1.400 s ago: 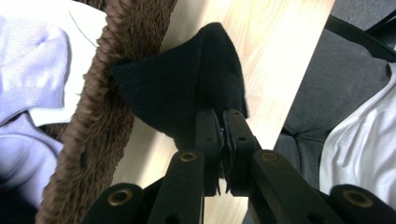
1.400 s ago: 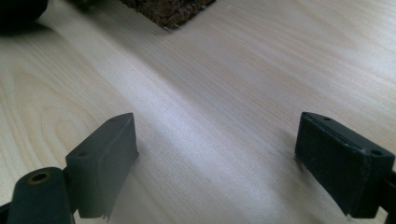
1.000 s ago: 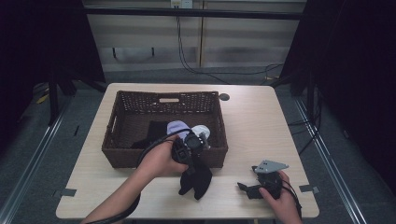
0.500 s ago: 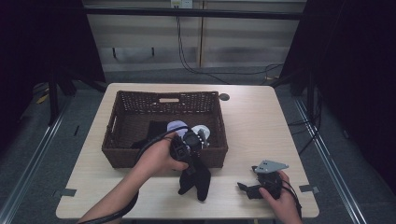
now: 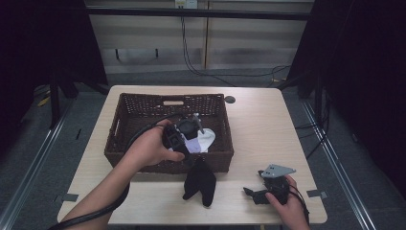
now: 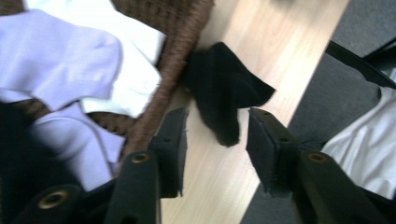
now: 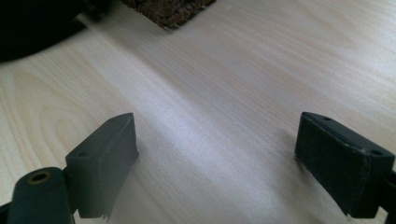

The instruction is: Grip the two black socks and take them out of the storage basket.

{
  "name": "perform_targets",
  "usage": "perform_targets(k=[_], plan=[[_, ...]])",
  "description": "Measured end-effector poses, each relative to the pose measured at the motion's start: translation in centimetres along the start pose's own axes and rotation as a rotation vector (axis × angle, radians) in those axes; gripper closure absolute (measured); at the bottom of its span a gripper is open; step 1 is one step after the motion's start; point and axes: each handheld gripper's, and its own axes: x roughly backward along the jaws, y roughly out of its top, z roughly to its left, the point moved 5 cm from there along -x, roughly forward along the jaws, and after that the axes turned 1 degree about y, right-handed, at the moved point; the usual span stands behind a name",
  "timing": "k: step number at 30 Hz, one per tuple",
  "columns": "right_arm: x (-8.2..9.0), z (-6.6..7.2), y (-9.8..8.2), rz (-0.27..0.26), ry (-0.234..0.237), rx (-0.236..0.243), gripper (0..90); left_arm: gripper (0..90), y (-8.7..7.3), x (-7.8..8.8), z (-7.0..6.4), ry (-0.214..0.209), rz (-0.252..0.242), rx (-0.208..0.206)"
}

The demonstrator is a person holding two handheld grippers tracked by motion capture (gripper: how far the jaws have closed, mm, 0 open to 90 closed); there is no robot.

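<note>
Item: black sock (image 5: 198, 181), dark knit, crumpled, lying on the pale wooden table (image 5: 268, 124) just in front of the near wall of the wicker basket (image 5: 143, 103), its upper end touching or nearly touching that wall; in the left gripper view the same sock (image 6: 224, 93) lies on bare wood beside the woven rim (image 6: 173, 60), beyond the jaw tips and free of them. Left gripper (image 5: 187, 139): held over the basket's near right part, jaws apart with nothing between them (image 6: 215, 140). Basket contents: a white sock (image 5: 206, 140) and a pale lilac sock (image 6: 60, 70) overlapping against the near wall, with further dark cloth deeper in, too shadowed to identify. Right gripper (image 5: 253, 194): low at the near right of the table, well apart from the sock, jaws wide apart over bare wood (image 7: 215, 154), holding nothing. Step in hand, as judged: the black sock appears set out of the basket and released, so one item of an unloading job is done and the left gripper is free for another. Next move calls for: lowering the open jaws into the basket over one light sock, pinching a single layer clear of the wicker, and lifting it over the rim to the table beside the black one.
</note>
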Motion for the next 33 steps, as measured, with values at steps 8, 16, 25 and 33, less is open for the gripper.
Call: perform_targets(k=[8,16,25,33], plan=[[0.0,0.0,0.0,0.0,0.0,0.0,12.3,43.3,-0.3,0.9,3.2,0.061,-0.038,0.061],[0.0,0.0,0.0,0.0,0.001,-0.001,12.3,33.8,-1.5,1.0,6.9,0.121,-0.071,0.156],[0.0,0.0,0.0,0.0,0.0,0.0,12.3,28.5,-2.4,0.5,9.6,0.145,-0.104,0.263],[0.0,0.0,0.0,0.0,0.001,0.0,12.3,26.7,-3.1,-1.0,11.6,0.153,-0.102,0.313]])
